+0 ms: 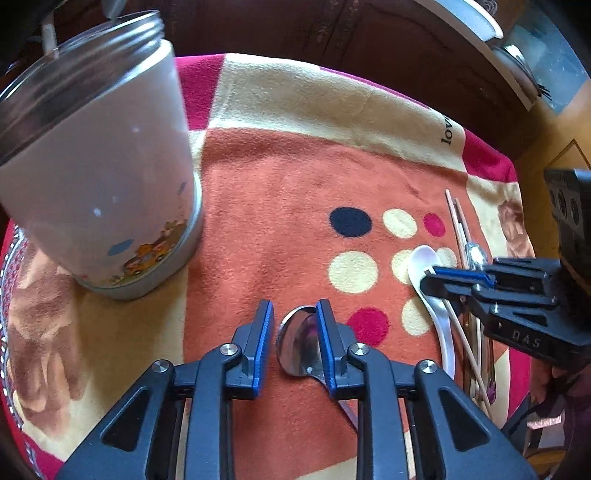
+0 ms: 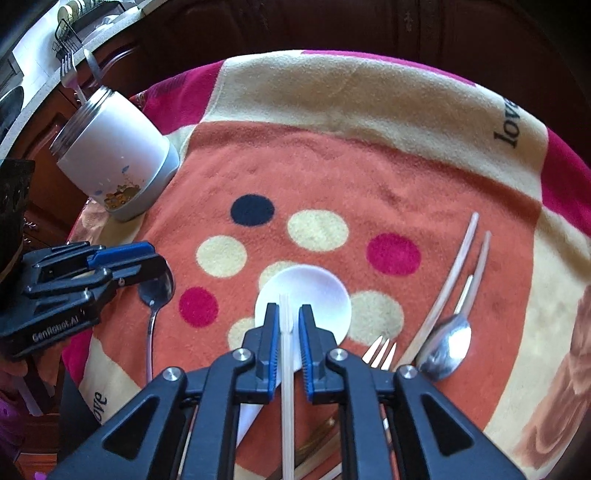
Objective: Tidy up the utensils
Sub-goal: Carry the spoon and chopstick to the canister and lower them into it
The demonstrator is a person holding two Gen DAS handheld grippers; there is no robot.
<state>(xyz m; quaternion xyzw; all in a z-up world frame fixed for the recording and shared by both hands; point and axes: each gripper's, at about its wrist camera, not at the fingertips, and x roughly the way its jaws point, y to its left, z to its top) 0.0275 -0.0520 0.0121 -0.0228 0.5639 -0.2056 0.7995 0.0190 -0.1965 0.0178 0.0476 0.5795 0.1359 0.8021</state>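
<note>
My left gripper [image 1: 295, 325] points down over a steel spoon [image 1: 299, 343] lying on the patterned cloth. Its jaws straddle the spoon's bowl; the left pad stands apart from it. In the right wrist view that spoon [image 2: 155, 291] lies under the left gripper [image 2: 151, 266]. My right gripper [image 2: 289, 332] hangs over a white ceramic spoon [image 2: 317, 291], with a thin white chopstick [image 2: 286, 354] between its pads and a gap on each side. A tall white jar [image 1: 103, 177] with a clear threaded rim stands at the far left, a fork [image 2: 68, 70] sticking out of it.
To the right lie a second steel spoon [image 2: 447, 347], a fork [image 2: 380, 350] and two pale chopsticks [image 2: 461, 251]. The cloth [image 1: 295, 166] ends at a dark wooden edge behind. A counter with a dish rack [image 2: 66, 33] shows at the far left.
</note>
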